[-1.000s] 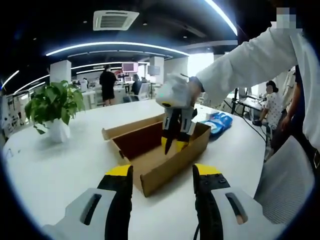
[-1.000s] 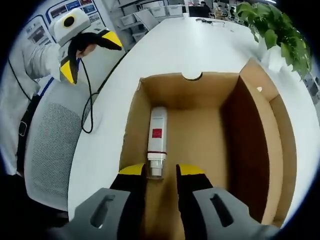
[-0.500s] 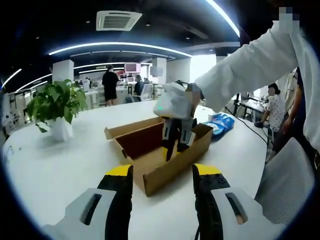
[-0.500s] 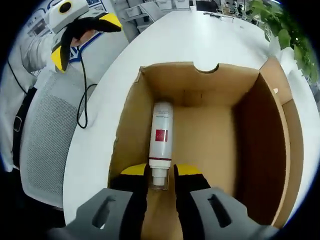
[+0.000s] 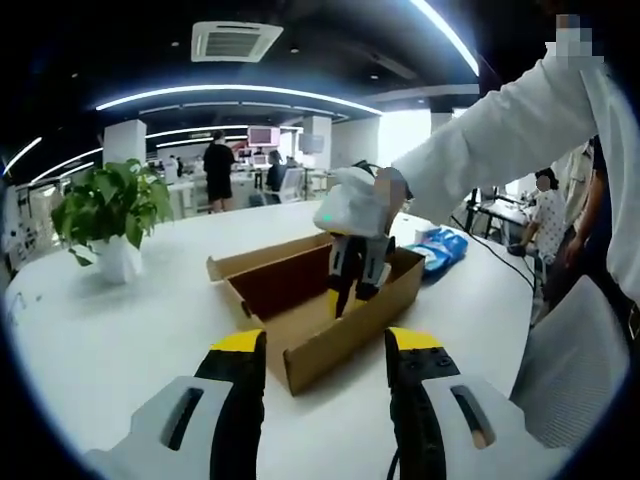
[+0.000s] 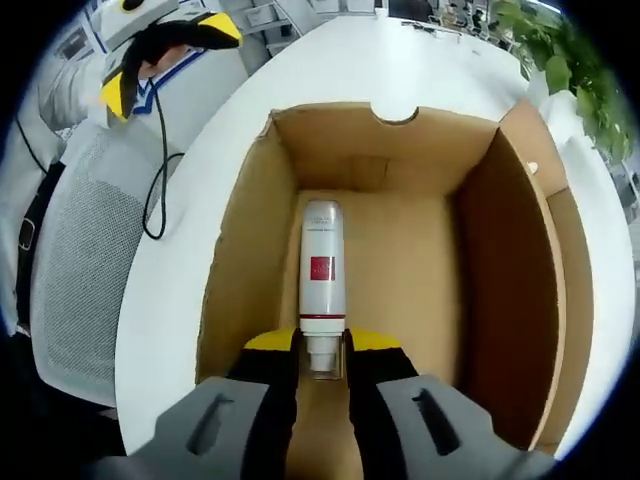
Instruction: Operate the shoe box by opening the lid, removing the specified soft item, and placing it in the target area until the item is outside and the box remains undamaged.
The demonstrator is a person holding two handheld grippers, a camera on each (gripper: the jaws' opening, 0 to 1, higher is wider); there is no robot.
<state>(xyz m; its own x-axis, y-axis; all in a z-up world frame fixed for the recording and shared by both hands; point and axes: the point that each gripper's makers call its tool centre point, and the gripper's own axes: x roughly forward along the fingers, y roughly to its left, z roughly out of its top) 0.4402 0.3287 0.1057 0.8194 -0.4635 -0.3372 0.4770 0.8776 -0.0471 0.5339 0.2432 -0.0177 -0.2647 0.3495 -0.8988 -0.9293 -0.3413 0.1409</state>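
Note:
An open cardboard shoe box (image 5: 330, 330) stands on the white table, its lid (image 6: 505, 250) folded back. A white tube with a red label (image 6: 321, 265) lies on the box floor along the left wall. My right gripper (image 6: 322, 352) is down inside the box, its yellow-tipped jaws shut on the tube's cap end. From the left gripper view, the right gripper (image 5: 355, 280) reaches into the box from above, held by a white-sleeved arm. My left gripper (image 5: 326, 345) hovers open in front of the box's near corner, holding nothing.
A potted plant (image 5: 105, 205) stands at the table's far left, and a blue packet (image 5: 440, 243) lies beyond the box. A grey mesh chair (image 6: 70, 250) sits beside the table edge. People stand in the office behind.
The right gripper's jaws have narrowed from either side of the tube's cap until they grip it. The right gripper has lowered slightly into the box. The left gripper has held still.

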